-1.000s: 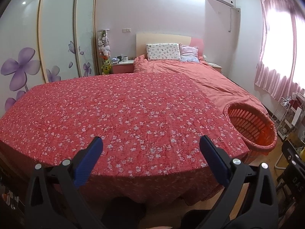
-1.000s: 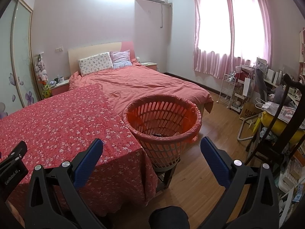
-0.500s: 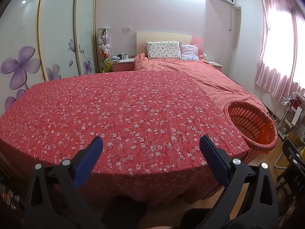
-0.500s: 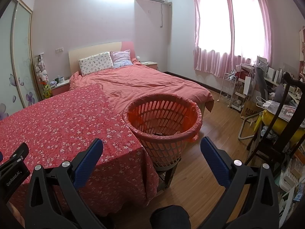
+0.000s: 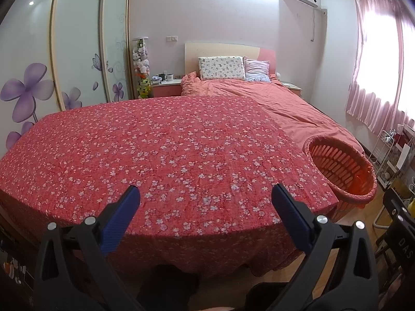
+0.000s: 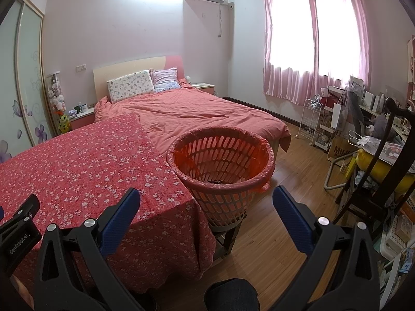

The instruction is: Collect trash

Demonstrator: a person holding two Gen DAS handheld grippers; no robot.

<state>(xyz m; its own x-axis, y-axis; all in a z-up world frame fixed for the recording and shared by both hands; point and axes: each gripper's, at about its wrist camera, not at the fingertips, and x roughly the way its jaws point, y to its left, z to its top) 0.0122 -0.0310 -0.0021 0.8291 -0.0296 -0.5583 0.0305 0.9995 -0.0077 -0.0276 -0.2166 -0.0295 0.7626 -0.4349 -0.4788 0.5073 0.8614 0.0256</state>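
An orange slatted basket (image 6: 220,155) lined with an orange bag stands on a low stand at the right corner of a table under a red flowered cloth (image 5: 160,153). The same basket (image 5: 339,165) shows at the right in the left wrist view. Something dark lies at its bottom. My left gripper (image 5: 205,194) hangs open over the cloth's near edge, holding nothing. My right gripper (image 6: 205,197) is open and points at the basket from the near side. No trash shows on the cloth.
A bed (image 6: 197,111) with a salmon duvet and two pillows lies behind the table. A wardrobe with purple flowers (image 5: 52,77) fills the left wall. Chairs, a wire rack (image 6: 311,119) and cluttered shelves crowd the right, with wooden floor (image 6: 290,181) between.
Both views have pulled back and risen slightly, so the table and basket sit a little lower and farther. Both grippers stay open.
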